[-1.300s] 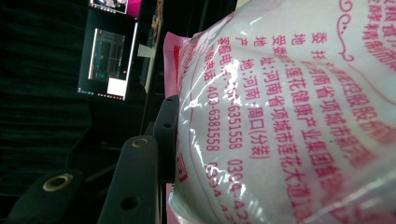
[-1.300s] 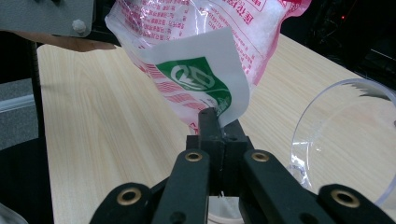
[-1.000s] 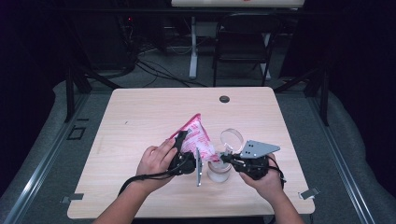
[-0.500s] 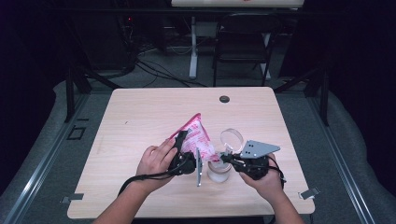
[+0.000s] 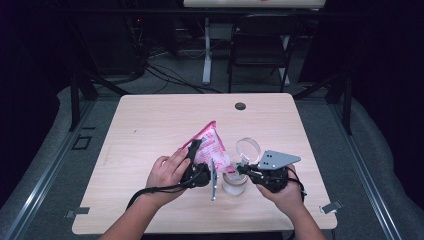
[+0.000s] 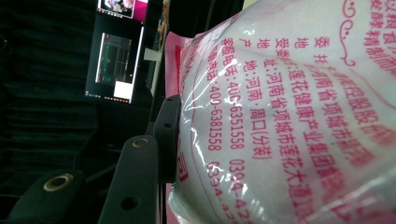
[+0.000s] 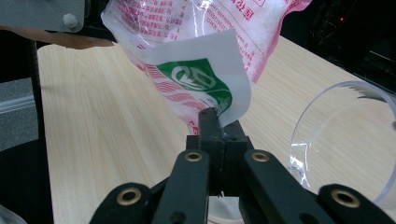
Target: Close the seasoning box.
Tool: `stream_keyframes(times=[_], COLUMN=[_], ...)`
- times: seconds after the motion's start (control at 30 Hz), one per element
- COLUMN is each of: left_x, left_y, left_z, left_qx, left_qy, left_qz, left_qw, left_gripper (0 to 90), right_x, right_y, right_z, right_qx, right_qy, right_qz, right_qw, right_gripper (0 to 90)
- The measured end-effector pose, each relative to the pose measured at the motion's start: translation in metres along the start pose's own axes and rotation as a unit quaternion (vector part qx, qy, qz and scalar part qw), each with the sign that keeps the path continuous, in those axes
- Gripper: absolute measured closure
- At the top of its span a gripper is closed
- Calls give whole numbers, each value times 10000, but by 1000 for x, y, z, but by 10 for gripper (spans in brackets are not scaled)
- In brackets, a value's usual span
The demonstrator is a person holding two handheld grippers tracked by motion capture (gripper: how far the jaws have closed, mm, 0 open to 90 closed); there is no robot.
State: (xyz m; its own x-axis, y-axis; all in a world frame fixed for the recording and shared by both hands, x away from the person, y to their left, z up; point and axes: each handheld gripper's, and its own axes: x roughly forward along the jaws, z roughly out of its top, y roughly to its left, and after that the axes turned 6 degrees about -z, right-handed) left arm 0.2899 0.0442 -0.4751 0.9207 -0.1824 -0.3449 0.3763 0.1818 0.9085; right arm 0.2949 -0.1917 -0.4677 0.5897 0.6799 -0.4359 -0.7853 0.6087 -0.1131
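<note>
We hold the bag [image 5: 212, 147] in the left gripper [image 5: 196, 161], whose jaws stand partly closed around the full body of the pouch; the left gripper view shows one black jaw pressed against the clear film, with the white granules bulging beside it. The bag is tilted, its sealed top raised toward the far left and its lower corner hanging over the jar [image 5: 234, 183], a small clear container standing on the table [image 5: 150, 125] between the two hands.

The right gripper [image 5: 243, 170] has its jaws fully closed on the bag's lower corner, the flap with the green mark [image 7: 198, 80], as the right gripper view shows.

To do this step well, in our judgement, we keep the left grip firm but not crushing, since the film is slippery and the contents shift. We steer the corner with the right gripper so that it stays directly above the jar's mouth, and we raise the far end of the bag slowly to control the flow.

Just beyond the jar, the clear round lid [image 5: 248, 148] lies on the table close to the right gripper; it could be knocked if the hand swings outward. A dark round grommet [image 5: 240, 106] sits near the far edge, well apart. A chair [image 5: 260, 55] stands beyond the table.
</note>
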Motion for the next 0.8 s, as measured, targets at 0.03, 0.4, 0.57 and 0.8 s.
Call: stream_keyframes(times=[0.03,0.4,0.57,0.8], left_x=[0,-1,-1,-1], left_y=[0,1,1,2], left_z=[0,2,2,3], left_qx=[3,44,50,54], left_qy=[0,-30,-32,-24], left_qz=[1,38,35,27], left_qw=[10000,10000,10000,10000], left_gripper=[627,627,628,628], right_x=[0,0,0,0], right_y=[0,0,0,-1], right_z=[0,0,0,0], right_qx=[-1,4,6,6], right_qy=[-1,-9,-6,0], right_qz=[0,6,-1,-4], right_qw=[10000,10000,10000,10000], right_gripper=[900,900,900,900])
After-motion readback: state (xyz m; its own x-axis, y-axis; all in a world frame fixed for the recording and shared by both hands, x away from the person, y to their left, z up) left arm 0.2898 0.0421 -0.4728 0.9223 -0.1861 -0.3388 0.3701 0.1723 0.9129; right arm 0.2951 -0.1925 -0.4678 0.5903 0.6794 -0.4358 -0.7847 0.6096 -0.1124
